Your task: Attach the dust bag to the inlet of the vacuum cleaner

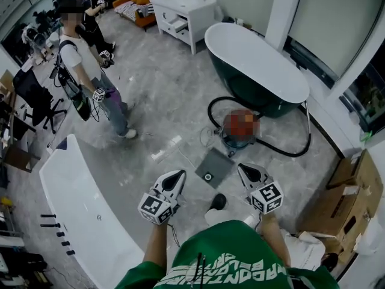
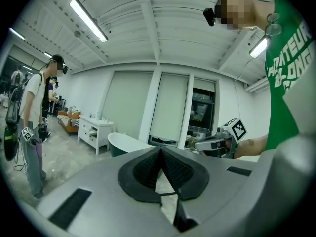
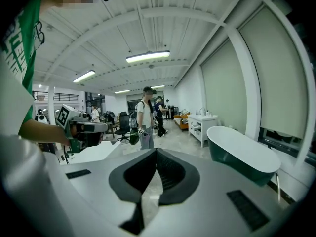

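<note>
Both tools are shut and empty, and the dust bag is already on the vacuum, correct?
No. The dust bag lies flat on the floor beside the vacuum, not attached, as the head view shows. The left tool and right tool are shut and empty.

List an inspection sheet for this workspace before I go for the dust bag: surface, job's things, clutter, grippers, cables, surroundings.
Surface: grey concrete floor.
Job's things: grey dust bag lies flat on the floor, apart from the vacuum cleaner; not yet attached.
Clutter: white scraps left of the bag; cardboard boxes at right.
Grippers: left gripper and right gripper both shut, nothing between the fingers, one on each side of the bag in the head view.
Cables: black hose loops around the vacuum cleaner.
Surroundings: dark green bathtub, white bathtub, white cabinet, a person standing at left.
</note>
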Tool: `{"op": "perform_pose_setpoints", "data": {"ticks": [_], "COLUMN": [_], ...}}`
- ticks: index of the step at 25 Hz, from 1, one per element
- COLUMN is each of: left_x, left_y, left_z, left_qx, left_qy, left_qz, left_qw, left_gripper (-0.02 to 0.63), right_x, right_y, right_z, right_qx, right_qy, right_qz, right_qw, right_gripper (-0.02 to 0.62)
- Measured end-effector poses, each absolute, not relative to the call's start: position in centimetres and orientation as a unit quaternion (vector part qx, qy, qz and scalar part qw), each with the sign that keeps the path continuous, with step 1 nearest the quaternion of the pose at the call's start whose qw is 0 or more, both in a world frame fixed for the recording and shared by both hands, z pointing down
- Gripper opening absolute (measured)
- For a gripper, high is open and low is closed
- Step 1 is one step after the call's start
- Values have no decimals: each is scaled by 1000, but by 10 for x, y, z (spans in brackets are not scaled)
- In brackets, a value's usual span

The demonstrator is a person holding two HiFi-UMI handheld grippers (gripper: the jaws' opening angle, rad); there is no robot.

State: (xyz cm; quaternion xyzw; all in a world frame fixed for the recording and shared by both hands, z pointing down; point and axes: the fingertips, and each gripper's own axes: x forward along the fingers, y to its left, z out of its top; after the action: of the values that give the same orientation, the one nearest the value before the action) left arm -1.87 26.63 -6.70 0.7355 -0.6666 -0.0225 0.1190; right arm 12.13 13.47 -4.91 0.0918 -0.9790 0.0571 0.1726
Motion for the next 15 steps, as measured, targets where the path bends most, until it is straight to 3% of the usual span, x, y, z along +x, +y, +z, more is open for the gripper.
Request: {"op": "perform_pose_setpoints", "data": {"ticks": [15], "left_x": [-28], "left_y": [146], "left_z": [-60], "left_qx": [762], "left_qy": [-633], "left_qz": [33], "left_qw": [135], "left_gripper": [-3], "right_x": [118], "right_y": [23], "right_z": [-27], "right_qx": [114], "right_qy": [-977], "right_qz": [103], "right_qw": [145], "right_gripper": [9]}}
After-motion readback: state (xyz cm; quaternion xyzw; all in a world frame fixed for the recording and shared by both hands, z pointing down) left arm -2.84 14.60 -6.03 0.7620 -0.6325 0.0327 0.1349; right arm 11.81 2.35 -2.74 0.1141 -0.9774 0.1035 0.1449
